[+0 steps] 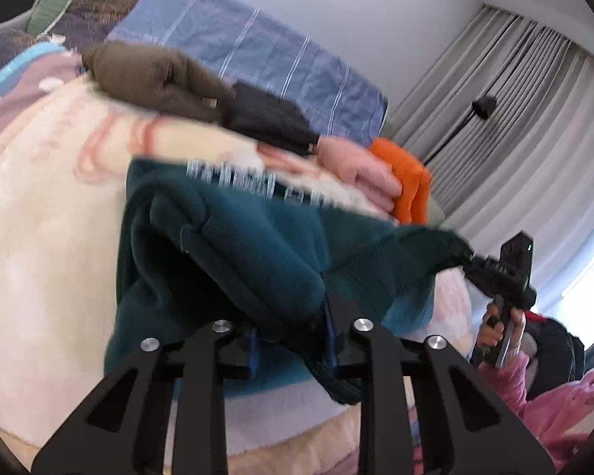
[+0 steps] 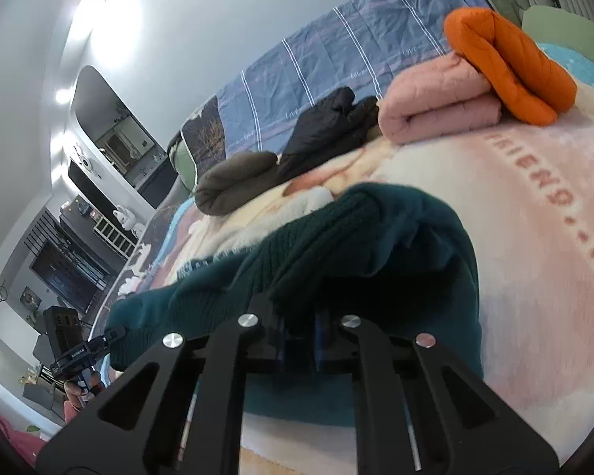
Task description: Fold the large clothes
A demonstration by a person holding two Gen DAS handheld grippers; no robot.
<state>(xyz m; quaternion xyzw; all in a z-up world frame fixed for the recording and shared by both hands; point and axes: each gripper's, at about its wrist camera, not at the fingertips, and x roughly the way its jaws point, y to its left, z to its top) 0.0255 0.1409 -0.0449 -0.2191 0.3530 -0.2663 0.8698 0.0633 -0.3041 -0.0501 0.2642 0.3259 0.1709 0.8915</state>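
A dark teal sweater [image 1: 237,245] with a ribbed hem and white lettering lies bunched on a pink and cream blanket [image 1: 39,237]. My left gripper [image 1: 291,340] is shut on its near edge, and the cloth drapes over the fingertips. At the right of the left wrist view, my right gripper [image 1: 469,257] pinches the sweater's ribbed corner and holds it off the blanket. In the right wrist view the sweater [image 2: 376,229] hangs over my right gripper [image 2: 301,332], whose jaws are shut on the fabric. The left gripper [image 2: 118,332] grips the far end at lower left.
Folded clothes line the back of the bed: brown [image 1: 150,75], black [image 1: 265,118], pink [image 1: 356,166] and orange [image 1: 408,182]. A blue striped quilt [image 1: 237,47] lies behind them. Grey curtains [image 1: 514,118] hang at the right. A hand [image 1: 499,324] in a pink sleeve holds the right gripper.
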